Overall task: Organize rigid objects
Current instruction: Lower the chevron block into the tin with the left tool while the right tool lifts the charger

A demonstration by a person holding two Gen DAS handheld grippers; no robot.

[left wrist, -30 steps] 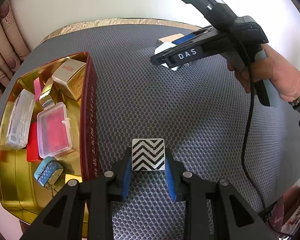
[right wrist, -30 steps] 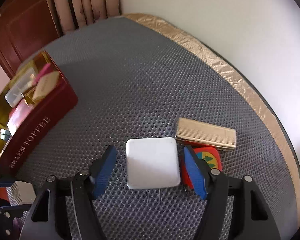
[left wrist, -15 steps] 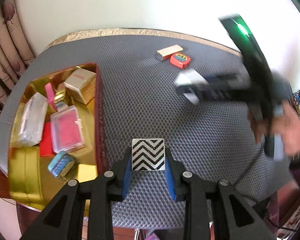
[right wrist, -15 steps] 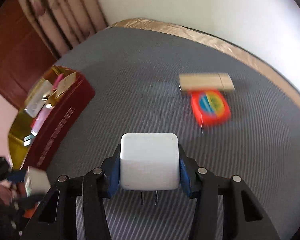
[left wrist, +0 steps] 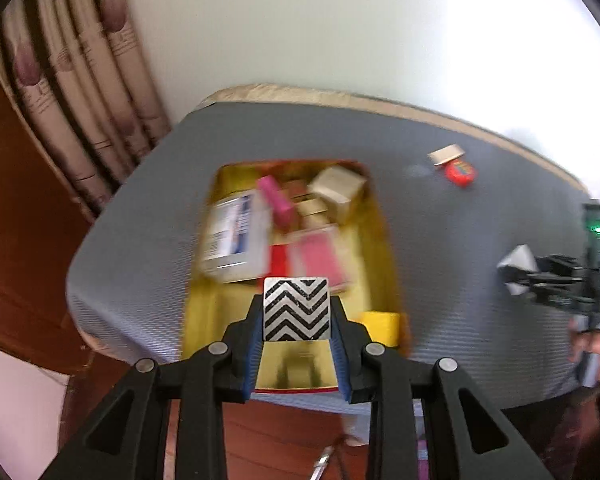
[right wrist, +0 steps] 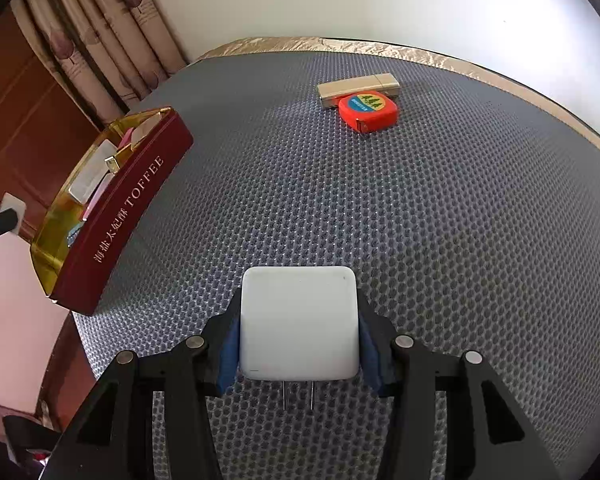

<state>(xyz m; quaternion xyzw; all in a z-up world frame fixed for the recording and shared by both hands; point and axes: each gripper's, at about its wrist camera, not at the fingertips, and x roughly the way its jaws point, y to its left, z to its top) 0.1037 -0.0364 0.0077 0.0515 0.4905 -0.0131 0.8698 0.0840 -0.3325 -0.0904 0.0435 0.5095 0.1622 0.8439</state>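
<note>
Counter (right wrist: 440, 216) has a grey honeycomb mat on top and gold trim along the far edge by the wall.

Toffee tin (right wrist: 128, 208), dark red outside and gold inside, sits open near the counter's left edge. In the left wrist view the tin (left wrist: 384, 240) is directly under the camera, blurred. Inside the tin: a clear plastic case (left wrist: 236, 236), a pink-filled clear box (left wrist: 320, 260), a beige carton (left wrist: 340, 190), a pink bar (left wrist: 276, 200), and a yellow block (left wrist: 380, 326) at the tin's near right corner.

White charger (right wrist: 299, 323), prongs toward the camera, is clamped between the blue pads of the right tool (right wrist: 300, 350), above the mat to the right of the tin.

Left tool (left wrist: 296, 344) is clenched on a chevron-patterned block (left wrist: 296, 309), held over the tin's near end.

Far from the tin, near the gold trim: a gold flat box (right wrist: 358, 87) with a red tape measure (right wrist: 368, 113) touching its near side.
</note>
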